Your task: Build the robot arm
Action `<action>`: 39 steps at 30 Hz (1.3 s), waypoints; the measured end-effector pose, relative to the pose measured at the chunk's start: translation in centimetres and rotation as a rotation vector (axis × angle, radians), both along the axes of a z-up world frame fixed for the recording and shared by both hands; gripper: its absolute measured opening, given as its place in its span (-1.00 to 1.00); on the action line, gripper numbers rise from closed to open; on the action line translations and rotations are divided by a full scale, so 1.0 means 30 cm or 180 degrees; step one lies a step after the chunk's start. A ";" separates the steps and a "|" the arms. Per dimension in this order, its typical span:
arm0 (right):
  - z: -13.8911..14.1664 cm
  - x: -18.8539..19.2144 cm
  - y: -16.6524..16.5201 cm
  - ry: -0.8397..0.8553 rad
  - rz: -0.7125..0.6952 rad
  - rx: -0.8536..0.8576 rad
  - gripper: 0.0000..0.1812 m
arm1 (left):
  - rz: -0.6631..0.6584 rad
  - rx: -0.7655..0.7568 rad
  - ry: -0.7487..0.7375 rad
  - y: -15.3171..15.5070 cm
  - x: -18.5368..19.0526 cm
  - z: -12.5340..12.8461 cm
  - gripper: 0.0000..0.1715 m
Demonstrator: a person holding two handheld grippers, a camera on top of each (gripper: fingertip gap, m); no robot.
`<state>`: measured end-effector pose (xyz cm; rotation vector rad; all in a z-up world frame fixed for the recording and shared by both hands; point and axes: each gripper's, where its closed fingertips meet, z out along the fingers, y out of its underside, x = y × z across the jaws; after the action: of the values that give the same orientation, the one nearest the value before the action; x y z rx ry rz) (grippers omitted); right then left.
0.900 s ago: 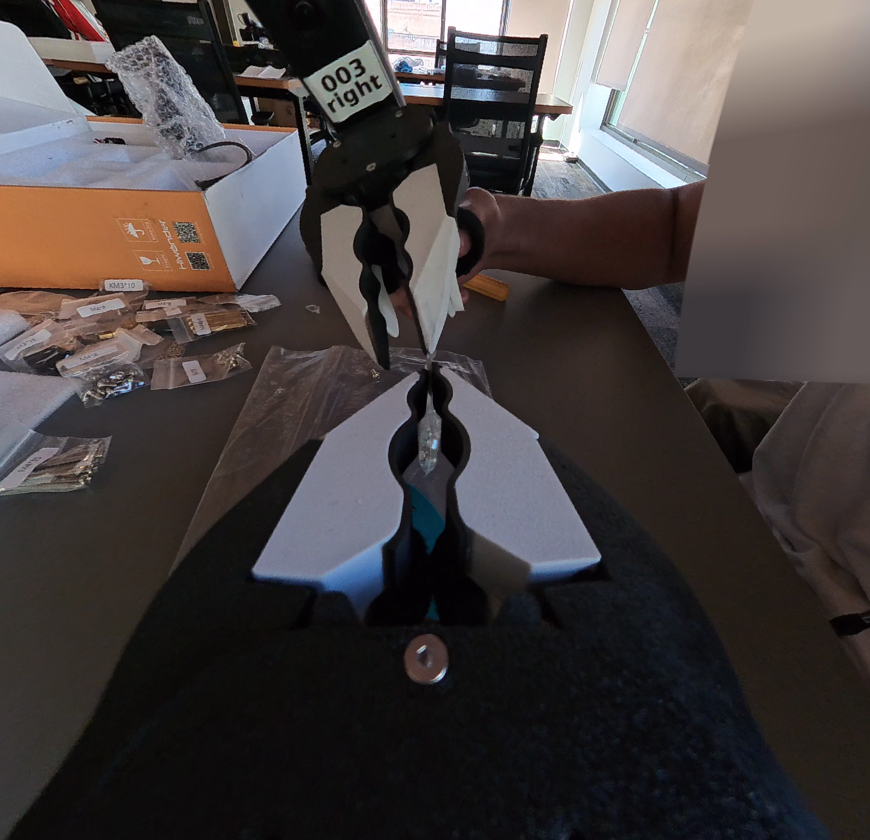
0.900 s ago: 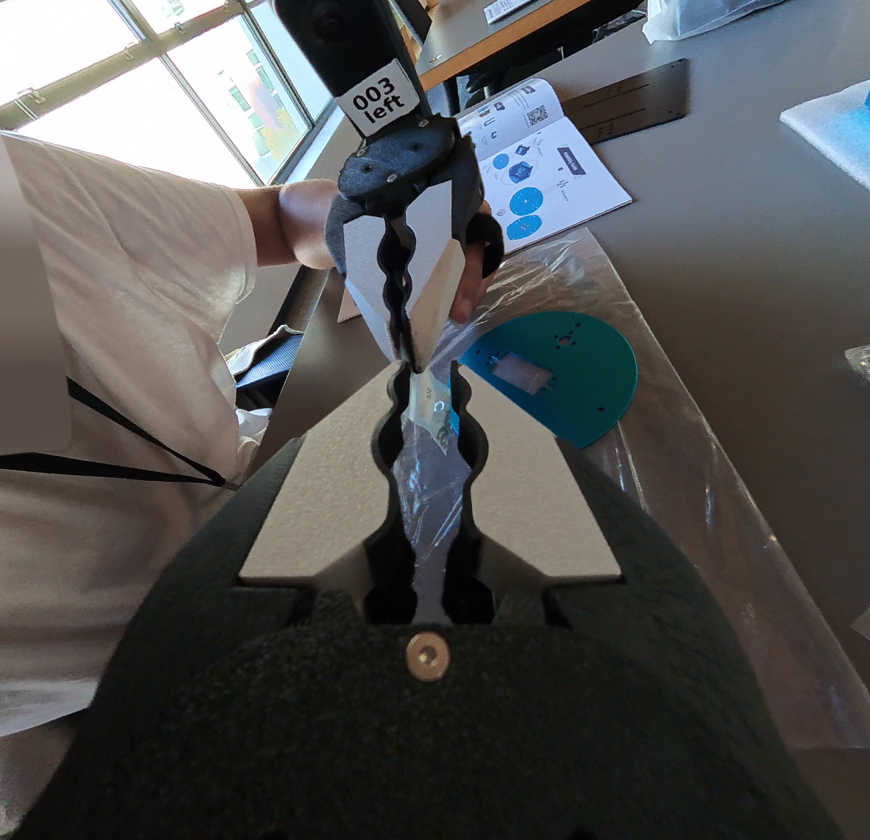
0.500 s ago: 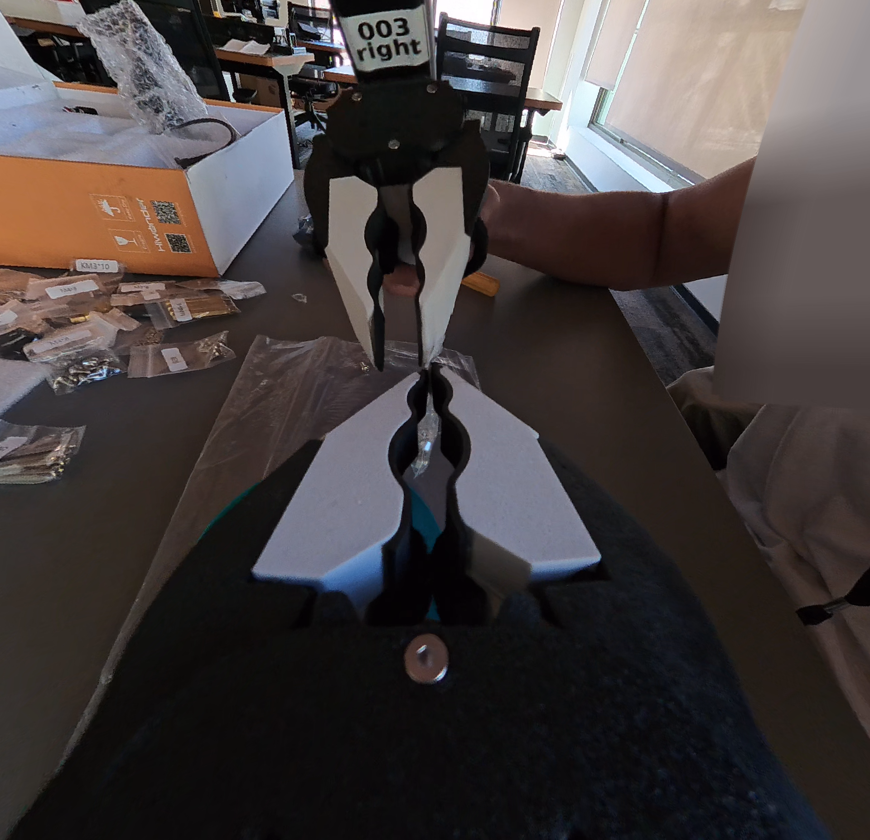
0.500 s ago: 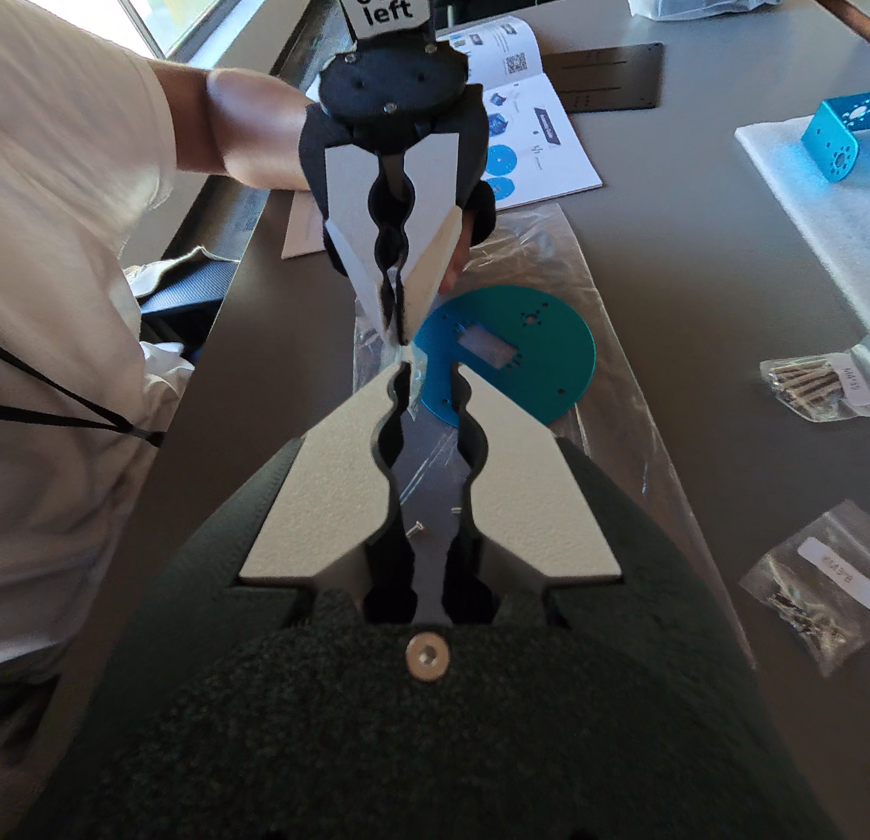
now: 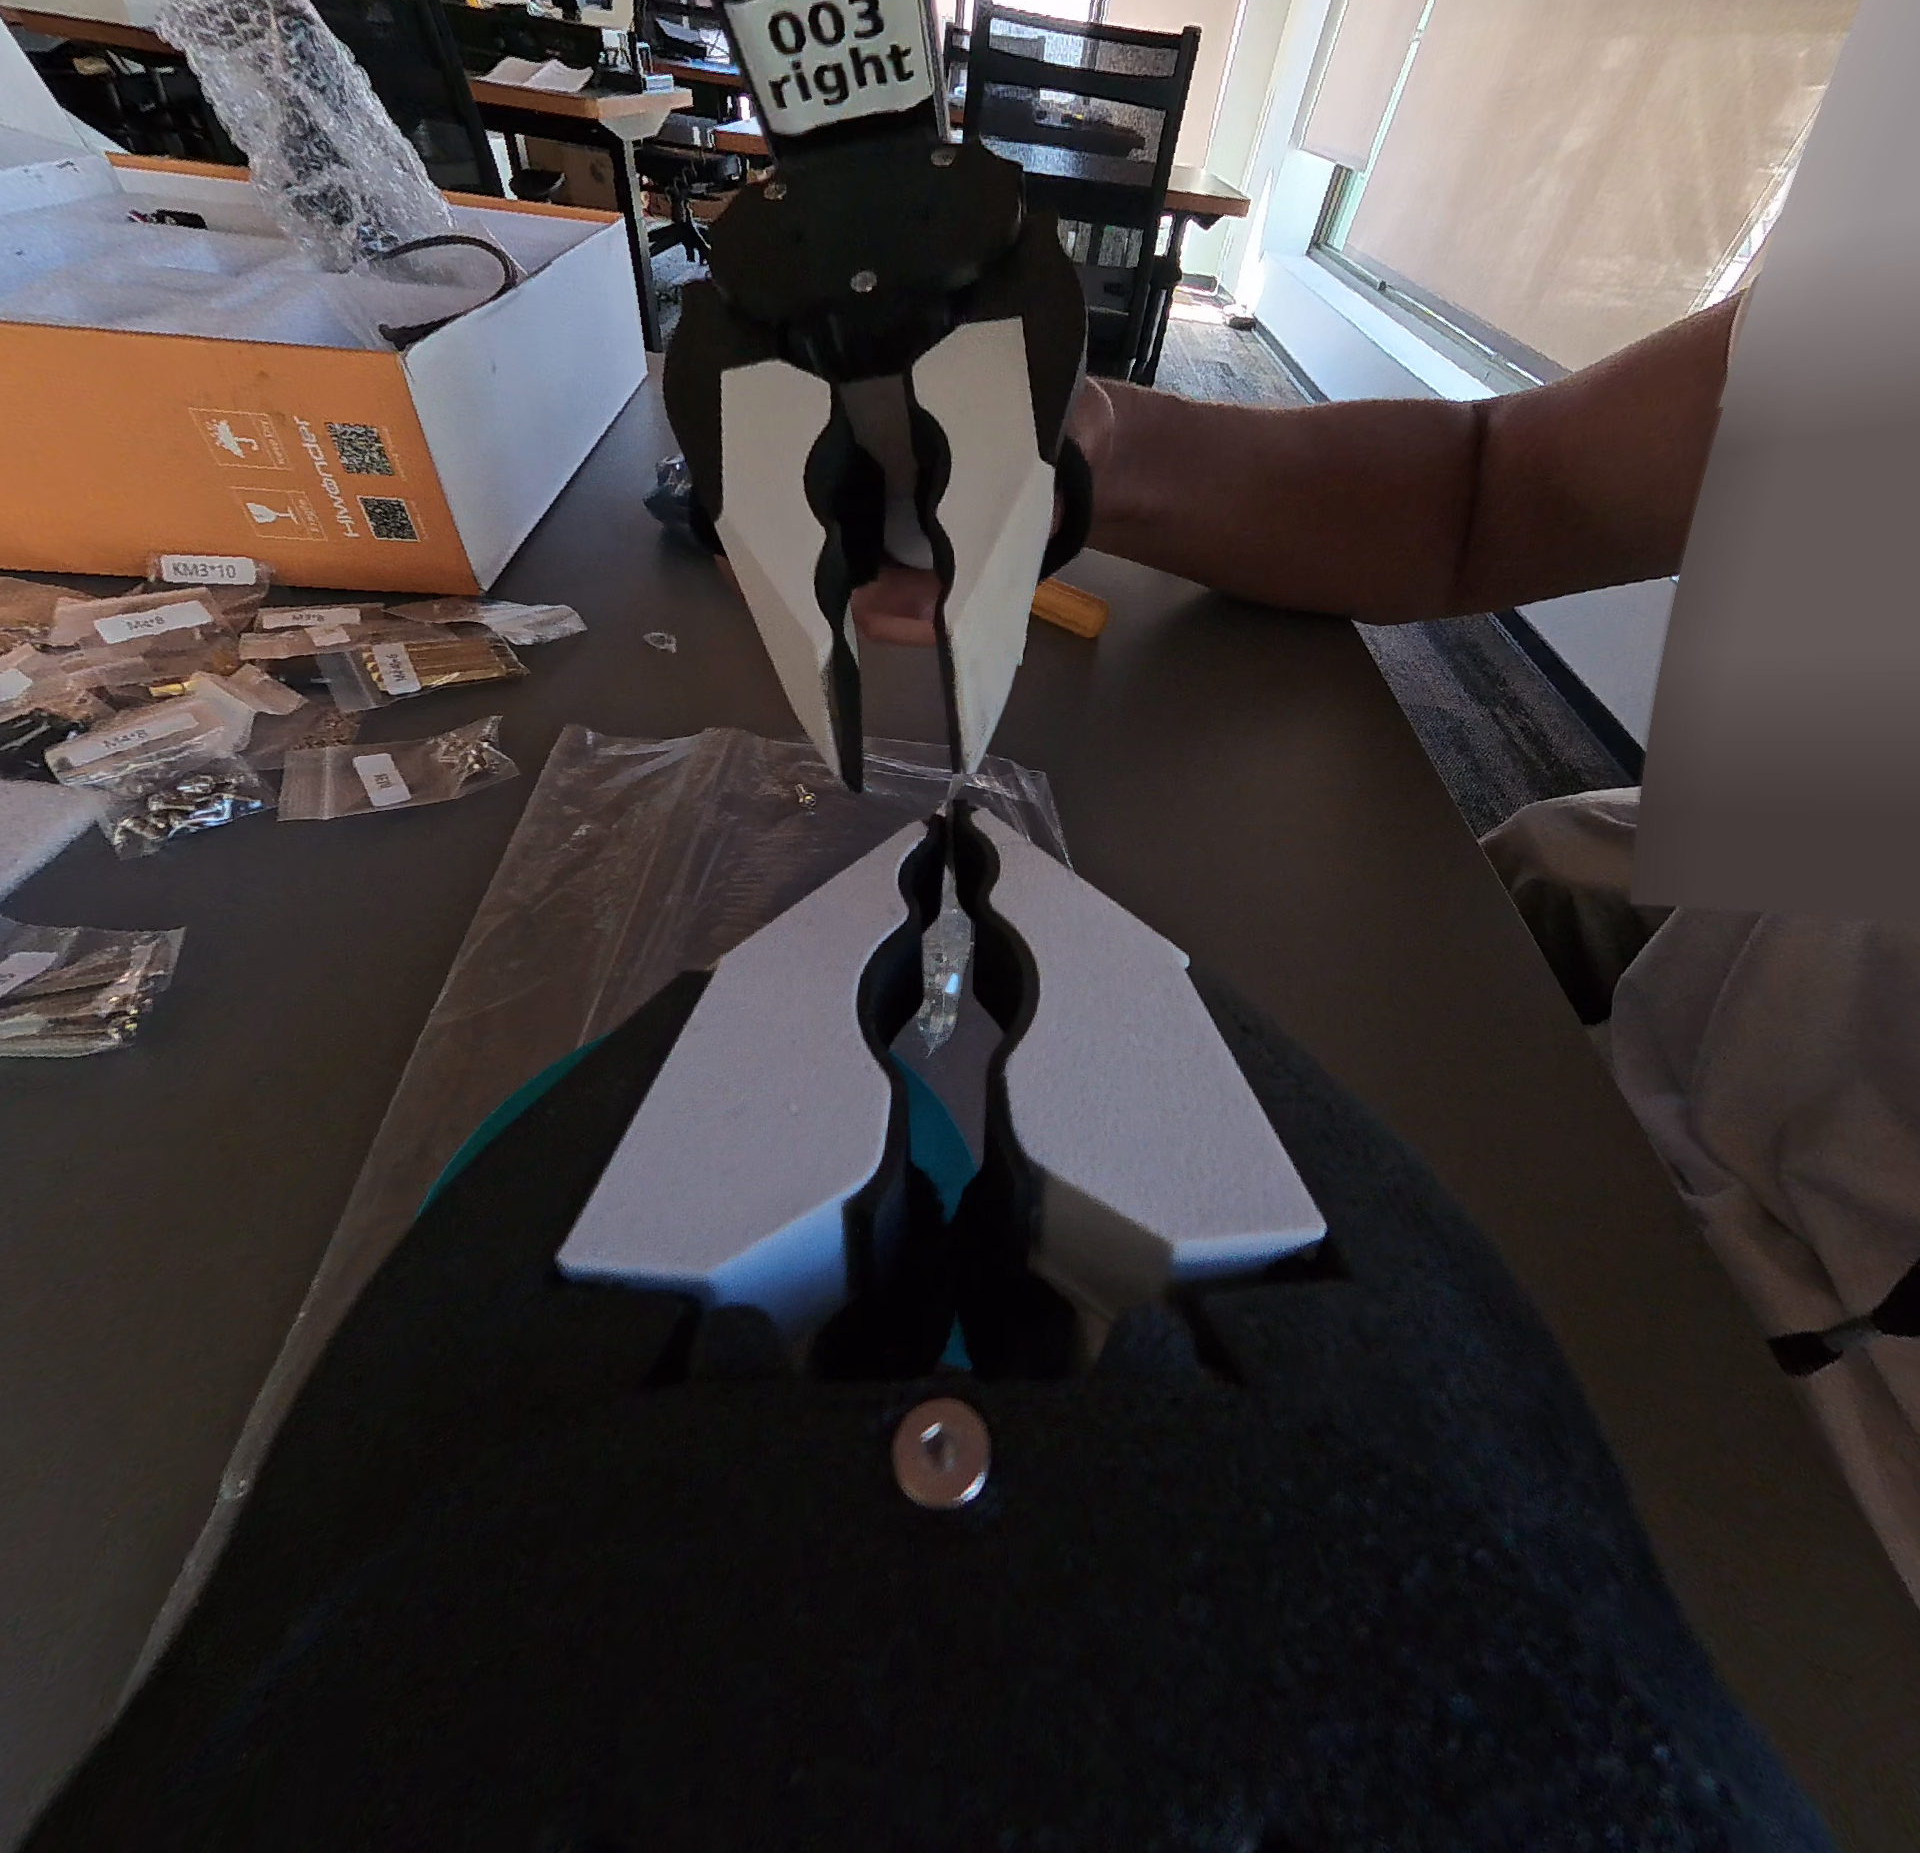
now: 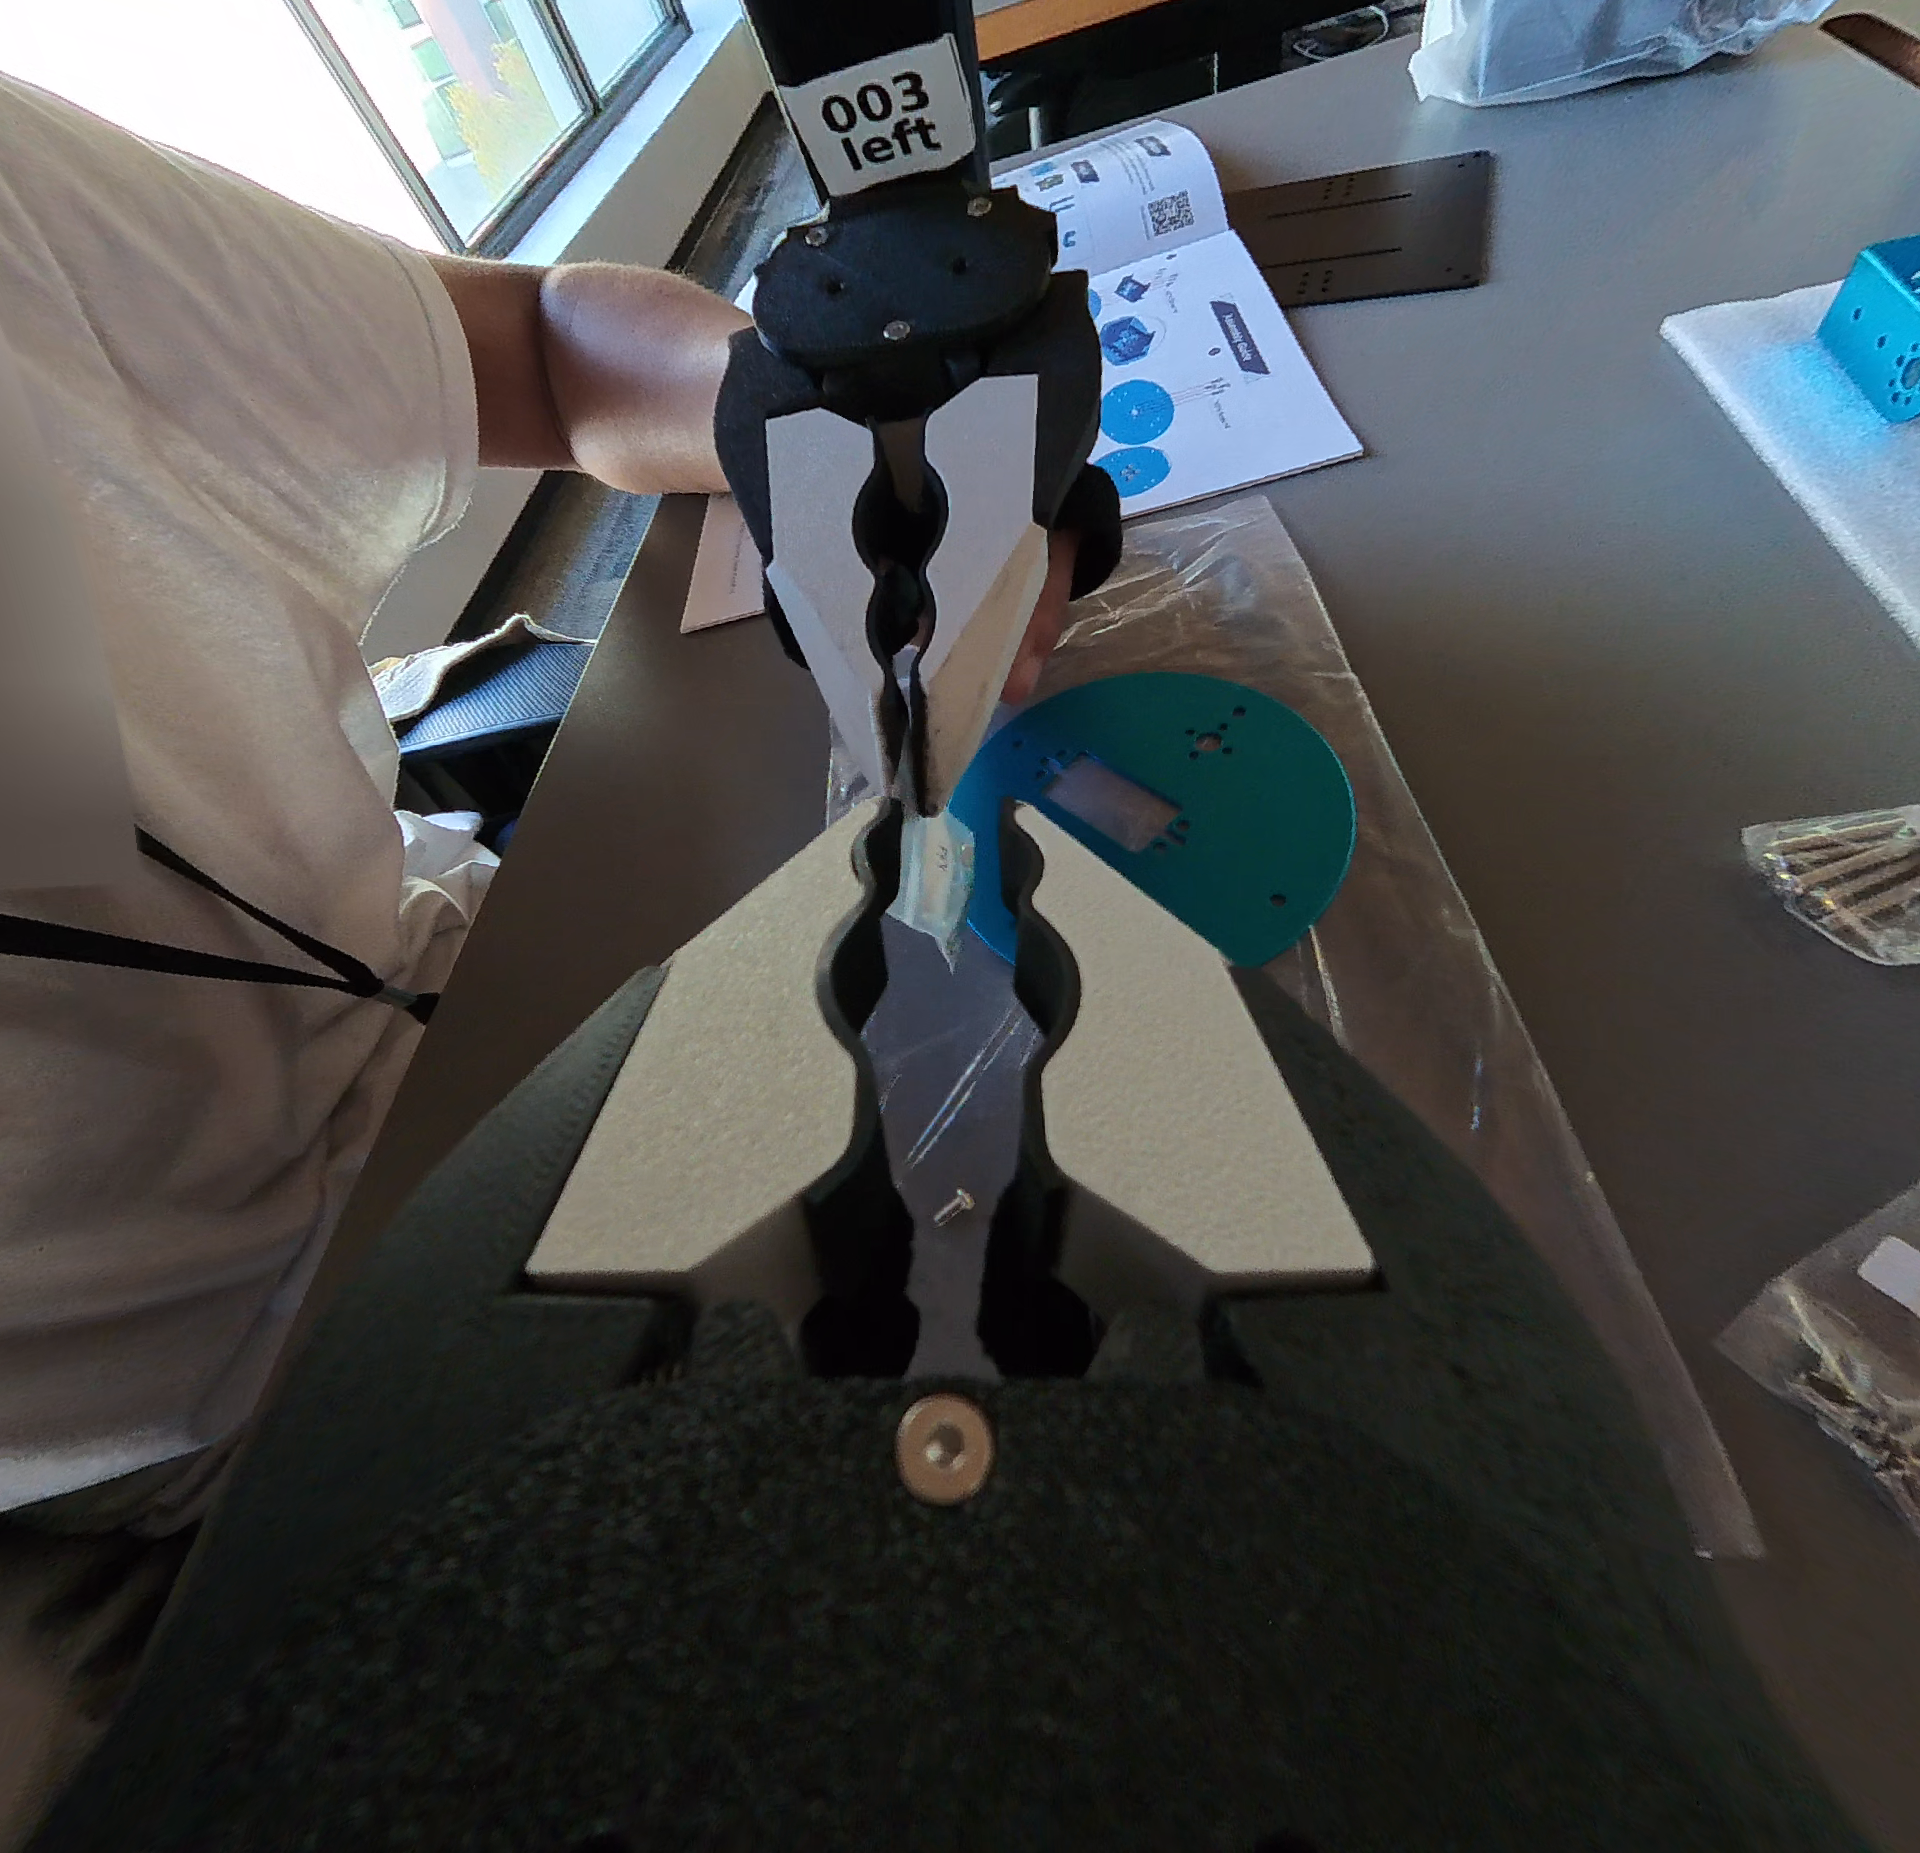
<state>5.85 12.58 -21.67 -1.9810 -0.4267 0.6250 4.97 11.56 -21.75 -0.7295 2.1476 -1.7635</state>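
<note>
My left gripper is shut on a small clear plastic bag, pinched at the very tips. In the right wrist view the bag hangs from the left gripper. My right gripper is open, and the bag hangs in the gap between its fingers. In the left wrist view the right gripper faces mine tip to tip. Below lies a large clear plastic bag with a teal metal disc and a small loose screw on it.
An orange and white box stands at the far left, with several small hardware bags before it. A booklet, a black plate, a blue bracket on white foam and more hardware bags lie around. A person sits at the table edge. The grippers are tip to tip, or close to it.
My right gripper has opened and let go of the small bag, which now hangs only from the left gripper. Both grippers have come lower over the large bag.
</note>
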 end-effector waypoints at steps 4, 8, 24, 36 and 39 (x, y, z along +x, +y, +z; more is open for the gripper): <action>-0.004 -0.002 0.002 0.0001 -0.0002 -0.0009 -0.81 | -0.0001 0.0006 0.0007 0.000 0.001 -0.003 -1.00; -0.002 -0.004 0.003 -0.0016 -0.0005 0.0011 -0.81 | 0.0000 0.0003 0.0008 0.000 0.001 -0.003 -1.00; -0.022 0.009 0.000 -0.0301 -0.0051 -0.0020 -0.80 | -0.0020 0.0025 0.0042 -0.004 -0.002 -0.011 -1.00; -0.082 0.009 -0.009 -0.1029 -0.0136 -0.0244 -0.84 | 0.0034 0.0363 -0.0138 -0.013 0.000 -0.042 -1.00; -0.090 -0.004 -0.016 -0.0876 -0.0070 -0.0350 -1.00 | 0.0085 0.0475 -0.0230 -0.009 0.005 -0.048 -1.00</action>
<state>5.74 12.09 -24.37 -2.1833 -0.5461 0.3686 5.13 11.28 -23.19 -0.6437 2.1827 -1.5715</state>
